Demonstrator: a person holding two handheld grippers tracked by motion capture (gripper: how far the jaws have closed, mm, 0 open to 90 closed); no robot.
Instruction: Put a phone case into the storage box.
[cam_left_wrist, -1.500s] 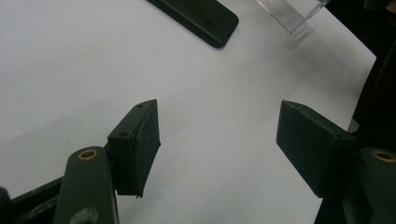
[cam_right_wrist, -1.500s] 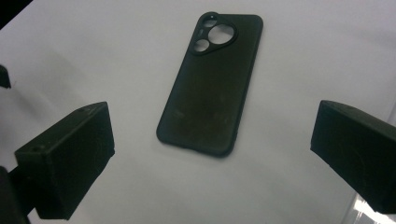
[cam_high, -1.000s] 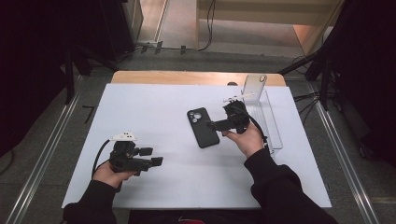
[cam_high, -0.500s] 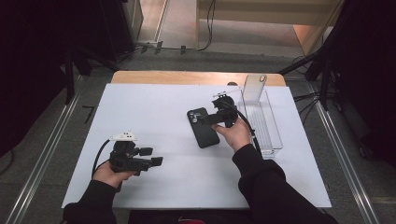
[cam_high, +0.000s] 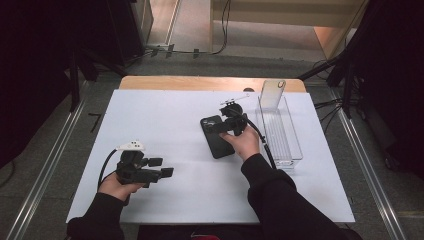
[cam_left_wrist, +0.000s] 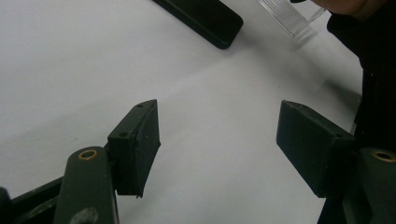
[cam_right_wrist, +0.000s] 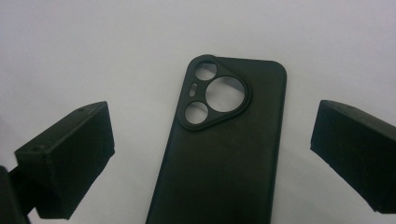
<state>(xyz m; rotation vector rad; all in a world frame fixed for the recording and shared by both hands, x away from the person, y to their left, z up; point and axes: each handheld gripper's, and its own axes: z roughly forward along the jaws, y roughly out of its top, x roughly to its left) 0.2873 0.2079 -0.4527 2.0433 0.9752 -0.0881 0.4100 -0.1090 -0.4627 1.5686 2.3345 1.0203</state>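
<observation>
White table w/ black phone case flat mid-right, clear plastic tray nr right edge

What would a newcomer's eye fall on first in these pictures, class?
The black phone case lies flat on the white table, camera cutouts showing, with the right gripper open above it. Right of it sits a clear plastic tray. The left gripper is open near the table's front left.

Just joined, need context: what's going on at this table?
A person holds a gripper in each hand at a white table. The right gripper hangs over a black phone case lying back-up, jaws open on either side of it, not touching. The left gripper sits open near the table's front left, holding nothing. A clear plastic tray stands right of the case.
</observation>
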